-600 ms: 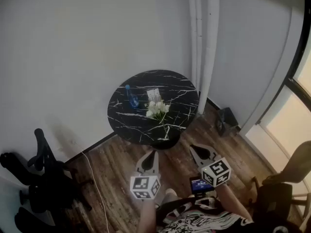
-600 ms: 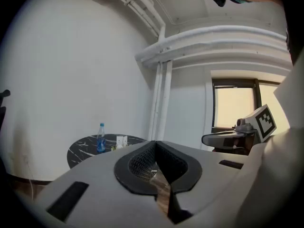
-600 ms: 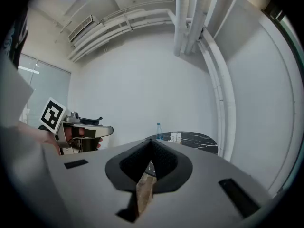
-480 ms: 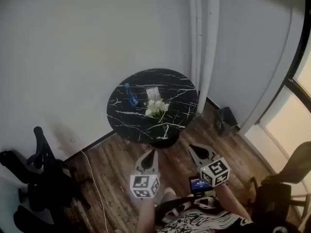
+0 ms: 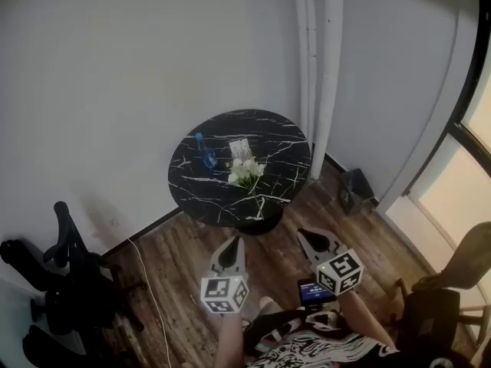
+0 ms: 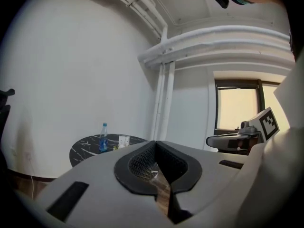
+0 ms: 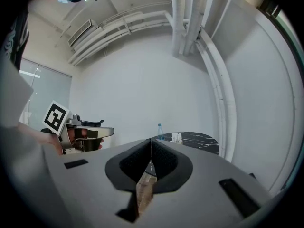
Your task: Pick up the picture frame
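A small white picture frame (image 5: pixel 241 149) stands upright on the round black marble table (image 5: pixel 284 140), just behind a bunch of white flowers (image 5: pixel 245 172). The frame also shows small and far off in the left gripper view (image 6: pixel 124 140) and the right gripper view (image 7: pixel 176 137). My left gripper (image 5: pixel 234 244) and right gripper (image 5: pixel 306 236) hover over the wooden floor in front of the table, well short of it. Both are shut with nothing between their jaws, and both point toward the table.
A blue-capped water bottle (image 5: pixel 205 152) stands on the table's left part. White pipes (image 5: pixel 322 67) run down the wall behind the table. A black office chair (image 5: pixel 65 282) sits at the left, a dark small object (image 5: pixel 357 190) on the floor at the right, another chair (image 5: pixel 460 274) far right.
Both grippers have shifted very slightly toward the table; the left marker cube sits a little lower in the head view. Nothing on the table has moved.
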Tool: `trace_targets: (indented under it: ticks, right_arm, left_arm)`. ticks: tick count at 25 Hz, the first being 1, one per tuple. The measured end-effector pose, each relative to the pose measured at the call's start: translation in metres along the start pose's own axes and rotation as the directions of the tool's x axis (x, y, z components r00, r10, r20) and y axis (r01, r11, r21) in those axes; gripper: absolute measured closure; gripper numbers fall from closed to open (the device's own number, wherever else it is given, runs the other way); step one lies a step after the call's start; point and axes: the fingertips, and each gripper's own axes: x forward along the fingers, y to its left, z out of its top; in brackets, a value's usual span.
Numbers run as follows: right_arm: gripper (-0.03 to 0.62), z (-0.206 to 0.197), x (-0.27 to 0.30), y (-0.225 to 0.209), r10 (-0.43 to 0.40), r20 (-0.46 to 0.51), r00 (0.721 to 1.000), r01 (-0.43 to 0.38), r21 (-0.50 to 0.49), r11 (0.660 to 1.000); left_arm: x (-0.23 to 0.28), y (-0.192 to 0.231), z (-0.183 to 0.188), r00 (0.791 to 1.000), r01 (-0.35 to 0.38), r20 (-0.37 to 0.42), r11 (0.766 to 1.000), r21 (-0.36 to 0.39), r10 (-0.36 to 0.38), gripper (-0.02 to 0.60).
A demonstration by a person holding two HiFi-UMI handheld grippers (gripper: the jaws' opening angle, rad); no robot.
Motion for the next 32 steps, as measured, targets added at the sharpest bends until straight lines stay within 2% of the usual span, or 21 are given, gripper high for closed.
trace_targets:
  ticks: [4, 7, 10, 14, 16, 23, 27, 32]
  right_arm:
    - [0.576, -0.002, -0.001, 0.000, -0.004, -0.014, 1.000, 0.004, 0.000, 1.000]
    - [0.576, -0.003, 0.005, -0.005, -0.006, -0.018, 1.000, 0.007, 0.010, 1.000]
    - [0.576, -0.006, 0.011, -0.009, -0.008, -0.019, 1.000, 0.008, 0.022, 1.000]
    - [0.576, -0.010, 0.026, -0.015, 0.001, -0.034, 0.999, 0.000, 0.031, 1.000]
    - [0.576, -0.011, 0.037, -0.020, 0.001, -0.040, 0.999, 0.000, 0.032, 0.999]
    - [0.576, -0.014, 0.106, -0.064, -0.024, -0.084, 0.996, 0.027, 0.043, 0.999]
    - [0.576, -0.006, 0.160, -0.096, -0.051, -0.105, 0.993, 0.055, 0.041, 0.998]
    - [0.576, 0.003, 0.220, -0.128, -0.073, -0.132, 0.989, 0.079, 0.047, 0.996]
  left_arm:
    - [-0.010, 0.006, 0.010, 0.998, -0.015, 0.065, 0.999, -0.049, 0.019, 0.568]
    - [-0.011, 0.012, 0.009, 0.999, -0.030, 0.040, 0.999, -0.039, 0.032, 0.568]
    - [-0.009, 0.018, 0.014, 0.998, -0.024, 0.059, 0.995, -0.094, 0.029, 0.568]
    - [0.004, 0.028, 0.015, 0.998, -0.034, 0.047, 0.997, -0.065, 0.037, 0.568]
    - [0.013, 0.038, 0.010, 0.998, -0.041, 0.039, 0.996, -0.075, 0.045, 0.568]
    - [0.083, 0.081, 0.005, 0.998, -0.031, 0.046, 0.990, -0.141, 0.038, 0.568]
    - [0.137, 0.115, 0.017, 0.999, -0.026, 0.032, 0.993, -0.114, 0.029, 0.568]
    - [0.199, 0.156, 0.026, 1.000, 0.000, 0.011, 0.993, -0.121, 0.001, 0.568]
